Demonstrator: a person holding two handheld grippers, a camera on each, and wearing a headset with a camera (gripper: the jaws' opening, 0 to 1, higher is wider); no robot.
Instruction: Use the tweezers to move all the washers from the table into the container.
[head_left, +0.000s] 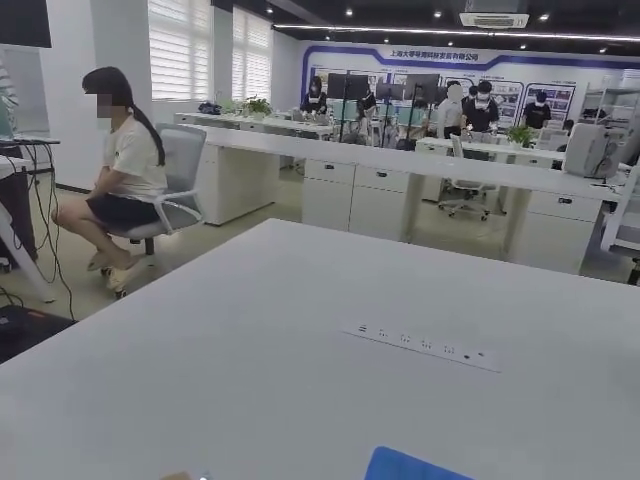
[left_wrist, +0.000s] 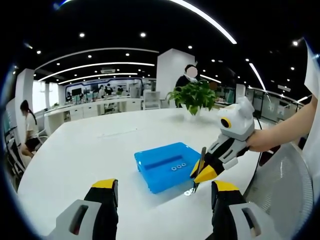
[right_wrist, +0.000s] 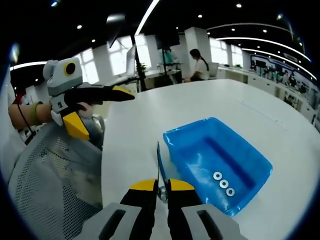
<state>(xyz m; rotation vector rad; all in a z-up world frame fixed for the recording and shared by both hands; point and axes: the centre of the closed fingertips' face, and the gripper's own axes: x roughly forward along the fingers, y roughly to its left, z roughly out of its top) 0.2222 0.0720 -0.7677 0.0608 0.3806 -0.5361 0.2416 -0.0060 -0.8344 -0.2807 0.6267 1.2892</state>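
A blue container (left_wrist: 155, 177) lies on the white table (left_wrist: 90, 150) with three washers (left_wrist: 178, 166) in a row inside it. In the left gripper view, my right gripper (left_wrist: 206, 171) comes in from the right, shut on the tweezers (left_wrist: 201, 162). Their lower tip touches a washer (left_wrist: 189, 192) on the table just beside the container's near corner. My left gripper (left_wrist: 165, 195) is open and holds nothing. The right gripper view shows my right gripper (right_wrist: 159, 187) shut on the tweezers (right_wrist: 159, 160), the container (right_wrist: 185, 145) with its washers (right_wrist: 223, 183), and the left gripper (right_wrist: 102, 112) raised at the left. A corner of the container (head_left: 410, 466) shows in the head view.
A flush power strip (head_left: 420, 345) sits in the table further out. A potted plant (left_wrist: 195, 97) stands at the table's far side. A mesh chair back (right_wrist: 55, 175) is close beside the table edge. A person (head_left: 125, 180) sits across the aisle.
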